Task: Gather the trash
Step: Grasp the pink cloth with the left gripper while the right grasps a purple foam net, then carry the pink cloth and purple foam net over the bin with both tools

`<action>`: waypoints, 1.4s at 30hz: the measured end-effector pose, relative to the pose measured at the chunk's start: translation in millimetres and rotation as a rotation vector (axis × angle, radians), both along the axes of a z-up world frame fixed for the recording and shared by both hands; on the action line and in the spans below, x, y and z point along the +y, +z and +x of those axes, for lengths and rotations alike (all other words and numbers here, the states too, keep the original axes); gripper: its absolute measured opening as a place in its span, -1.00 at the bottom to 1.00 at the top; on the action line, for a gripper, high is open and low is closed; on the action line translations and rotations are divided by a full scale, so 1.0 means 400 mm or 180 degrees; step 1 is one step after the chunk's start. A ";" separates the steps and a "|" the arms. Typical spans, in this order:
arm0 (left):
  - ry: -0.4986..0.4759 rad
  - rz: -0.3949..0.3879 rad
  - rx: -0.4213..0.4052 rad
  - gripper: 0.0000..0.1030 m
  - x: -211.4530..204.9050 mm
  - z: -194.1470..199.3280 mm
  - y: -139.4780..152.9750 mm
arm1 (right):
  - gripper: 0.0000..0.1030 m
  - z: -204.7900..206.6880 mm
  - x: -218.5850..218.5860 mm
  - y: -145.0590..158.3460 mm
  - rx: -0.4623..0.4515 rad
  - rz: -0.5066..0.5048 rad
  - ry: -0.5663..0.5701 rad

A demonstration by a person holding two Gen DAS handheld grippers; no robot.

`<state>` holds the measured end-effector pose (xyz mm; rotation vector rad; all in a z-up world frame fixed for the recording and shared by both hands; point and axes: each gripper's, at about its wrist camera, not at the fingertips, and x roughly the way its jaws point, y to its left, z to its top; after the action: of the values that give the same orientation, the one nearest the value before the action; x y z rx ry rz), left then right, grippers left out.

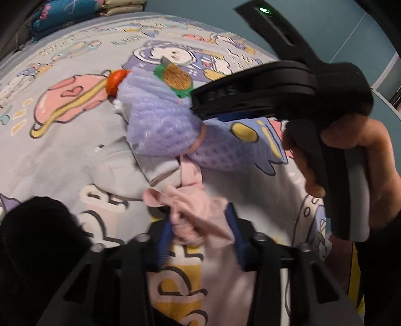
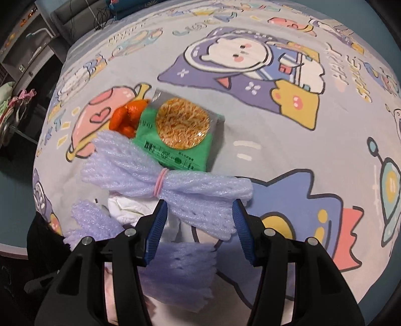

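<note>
A small heap of trash lies on the cartoon-print bedsheet point(image 2: 250, 120). My left gripper point(image 1: 199, 220) is shut on a crumpled pink wad point(image 1: 200, 215), both blue pads pressing its sides. A lilac foam net bundle point(image 2: 175, 185) tied with a pink band lies across the heap. My right gripper point(image 2: 200, 208) points down over it, open, with the bundle's lower end between the pads. In the left wrist view that right gripper point(image 1: 198, 105) reaches in from the right, a hand on its handle, tip at the foam bundle point(image 1: 160, 120).
A green snack packet point(image 2: 180, 133) and orange peel point(image 2: 125, 117) lie just beyond the bundle. White crumpled paper point(image 2: 127, 208) and more lilac foam net point(image 2: 185, 270) sit under my right fingers. A black shape point(image 1: 37, 238) is at the left. Folded bedding point(image 1: 75, 15) is stacked at the far end.
</note>
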<state>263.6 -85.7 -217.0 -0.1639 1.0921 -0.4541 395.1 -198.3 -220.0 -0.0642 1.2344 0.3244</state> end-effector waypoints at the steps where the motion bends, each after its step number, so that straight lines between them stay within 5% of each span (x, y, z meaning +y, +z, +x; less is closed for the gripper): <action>1: -0.0008 0.0000 0.0013 -0.57 -0.001 0.000 -0.002 | 0.02 -0.002 0.005 -0.002 -0.0026 -0.0051 0.0020; 5: -0.0023 0.0000 0.0024 -0.75 -0.003 -0.002 -0.007 | -0.25 -0.002 0.005 0.005 -0.0052 -0.0040 -0.0002; 14: -0.0085 -0.0039 -0.0041 -0.81 0.001 -0.025 0.015 | -0.73 -0.012 0.037 0.007 -0.0081 -0.0090 0.0024; 42: -0.0165 -0.0218 -0.0249 -0.81 0.030 -0.079 0.099 | -0.80 -0.092 -0.205 0.169 -0.0461 0.0218 -0.0744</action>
<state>231.9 -73.7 -177.4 -0.1770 1.0064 -0.5407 358.2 -280.3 -152.5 0.1134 1.0739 0.1554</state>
